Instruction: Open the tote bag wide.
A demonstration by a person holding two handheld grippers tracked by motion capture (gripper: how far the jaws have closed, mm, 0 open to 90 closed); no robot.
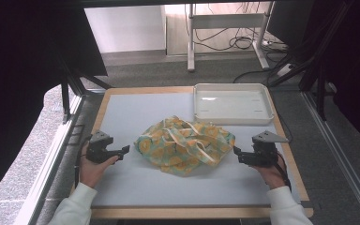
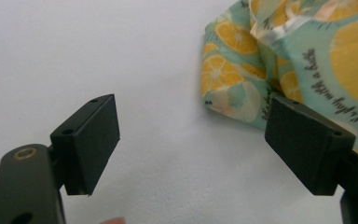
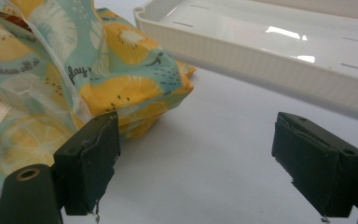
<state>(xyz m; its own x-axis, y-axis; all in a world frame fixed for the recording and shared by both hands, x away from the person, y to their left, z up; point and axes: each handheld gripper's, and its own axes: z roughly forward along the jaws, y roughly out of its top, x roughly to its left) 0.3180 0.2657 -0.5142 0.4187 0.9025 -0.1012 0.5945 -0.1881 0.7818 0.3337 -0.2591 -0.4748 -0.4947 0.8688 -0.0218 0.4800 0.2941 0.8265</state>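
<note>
Printed script on the lemon-patterned cloth bag (image 2: 307,60): in the left gripper view, cursive lettering beside a lemon slice, too slanted to read surely; in the right gripper view, a fragment reading "play".

A crumpled cloth bag of thin teal fabric printed with yellow lemon slices (image 1: 183,145) lies in a loose heap at the middle of the table. Its pale cream handles are draped across the top of the folds. Small dark writing is printed on the fabric (image 2: 307,65). One yellow corner (image 3: 135,100) points outward.
</note>
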